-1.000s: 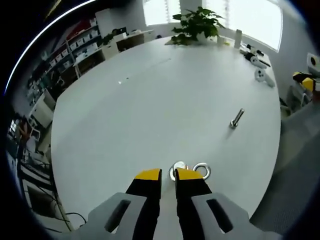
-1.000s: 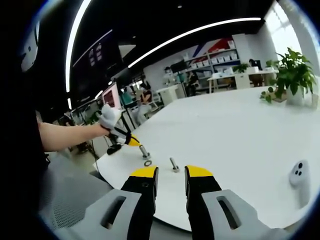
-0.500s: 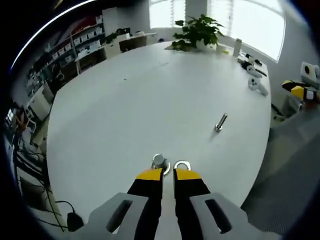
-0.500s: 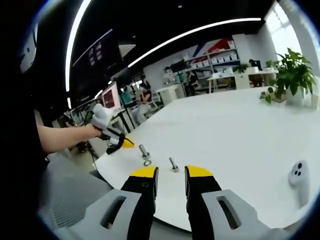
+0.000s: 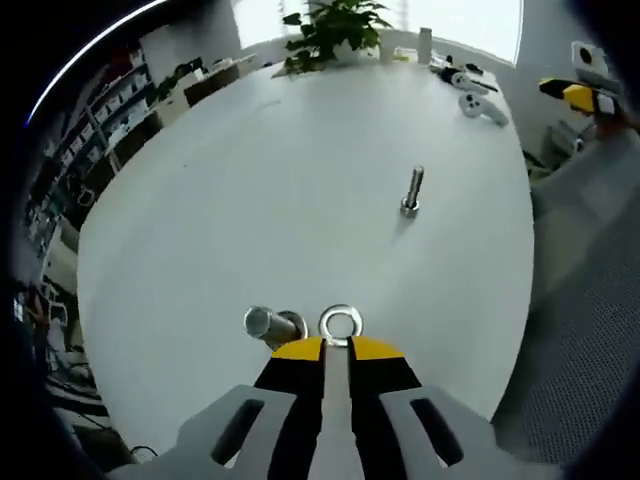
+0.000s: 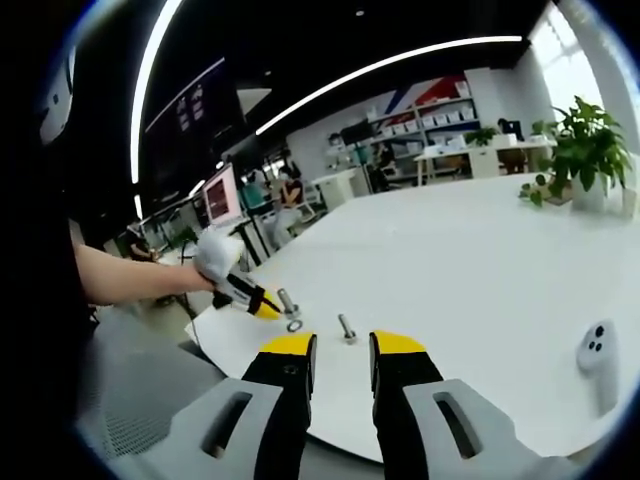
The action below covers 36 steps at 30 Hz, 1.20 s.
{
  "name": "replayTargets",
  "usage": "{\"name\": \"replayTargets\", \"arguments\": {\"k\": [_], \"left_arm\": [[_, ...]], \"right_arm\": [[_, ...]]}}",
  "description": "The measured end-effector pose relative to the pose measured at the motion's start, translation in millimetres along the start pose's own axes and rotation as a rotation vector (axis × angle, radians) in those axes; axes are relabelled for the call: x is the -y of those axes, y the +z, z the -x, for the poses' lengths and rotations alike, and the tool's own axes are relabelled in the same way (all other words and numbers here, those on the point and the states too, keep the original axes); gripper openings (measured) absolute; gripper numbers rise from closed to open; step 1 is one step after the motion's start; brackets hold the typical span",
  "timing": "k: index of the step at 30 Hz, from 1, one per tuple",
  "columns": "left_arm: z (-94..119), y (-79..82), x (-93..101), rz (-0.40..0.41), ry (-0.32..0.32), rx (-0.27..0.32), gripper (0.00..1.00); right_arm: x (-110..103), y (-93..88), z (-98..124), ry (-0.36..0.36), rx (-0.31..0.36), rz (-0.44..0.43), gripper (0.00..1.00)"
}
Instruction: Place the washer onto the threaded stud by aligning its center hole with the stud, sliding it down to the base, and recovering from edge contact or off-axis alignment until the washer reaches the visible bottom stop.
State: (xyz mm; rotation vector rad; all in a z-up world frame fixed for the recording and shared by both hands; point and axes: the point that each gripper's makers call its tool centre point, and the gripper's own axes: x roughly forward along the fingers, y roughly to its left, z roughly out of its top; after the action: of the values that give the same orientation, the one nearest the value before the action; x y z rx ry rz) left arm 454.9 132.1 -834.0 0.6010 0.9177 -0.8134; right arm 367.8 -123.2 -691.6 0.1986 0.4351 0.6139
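My left gripper [image 5: 337, 347] has its yellow-tipped jaws drawn nearly together, only a thin slit between them, and the near rim of the washer [image 5: 340, 324] sits right at the tips — I can't tell whether the ring is pinched or just touched. The washer lies flat on the white table [image 5: 280, 190], near its close edge. Just beside it, toward the left of this view, a stud [image 5: 272, 325] stands with its round end turned toward the camera. Well apart, farther across the table, a bolt [image 5: 412, 191] stands on its head. Beyond that I see a potted plant [image 5: 333, 28] at the far edge, a white controller [image 5: 478, 104], and my right gripper [image 5: 585, 95] off the table's right side.

My right gripper [image 6: 343, 345] hangs over the table edge with its jaws apart, an open gap between the yellow tips, holding nothing and touching nothing. This view gives the side-on picture: my left gripper [image 6: 262, 305] reaching in from the left in my gloved hand [image 6: 217, 254], its tip down by the washer [image 6: 295, 326], with the stud [image 6: 288, 302] upright just behind it. The bolt [image 6: 347, 329] stands a little to the right. A controller [image 6: 597, 350] lies near the right edge, the plant [image 6: 580, 150] farther back.
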Motion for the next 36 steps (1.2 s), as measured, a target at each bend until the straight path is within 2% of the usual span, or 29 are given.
{"name": "replayTargets", "arguments": {"k": [3, 10, 13, 17, 22, 30, 34, 36], "left_arm": [[-8, 0.5, 0.8, -0.002, -0.012, -0.011, 0.06], [-21, 2.0, -6.8, -0.058, 0.015, -0.026, 0.08], [-26, 1.7, -6.1, -0.016, 0.004, -0.017, 0.08], [-32, -1.6, -6.1, -0.022, 0.002, -0.027, 0.06], [-32, 0.0, -5.7, -0.076, 0.022, -0.03, 0.07], [-28, -2.7, 3.9, -0.075, 0.02, -0.025, 0.09], [-25, -4.8, 14.9, -0.068, -0.017, -0.033, 0.08], [-23, -6.1, 30.7, -0.064, -0.104, -0.04, 0.04]], "right_arm": [[0, 0.5, 0, -0.001, 0.003, -0.001, 0.23], [0, 0.3, 0, -0.001, 0.002, -0.001, 0.23], [1, -0.4, 0, 0.0, 0.0, -0.002, 0.23], [0, -0.9, 0, 0.002, -0.004, -0.003, 0.23], [0, -0.9, 0, 0.005, -0.005, -0.002, 0.23], [-1, -0.3, 0, 0.008, -0.003, -0.002, 0.23], [-1, -0.1, 0, 0.009, -0.002, 0.0, 0.23], [-2, 0.0, 0, 0.01, -0.002, 0.0, 0.23]]}}
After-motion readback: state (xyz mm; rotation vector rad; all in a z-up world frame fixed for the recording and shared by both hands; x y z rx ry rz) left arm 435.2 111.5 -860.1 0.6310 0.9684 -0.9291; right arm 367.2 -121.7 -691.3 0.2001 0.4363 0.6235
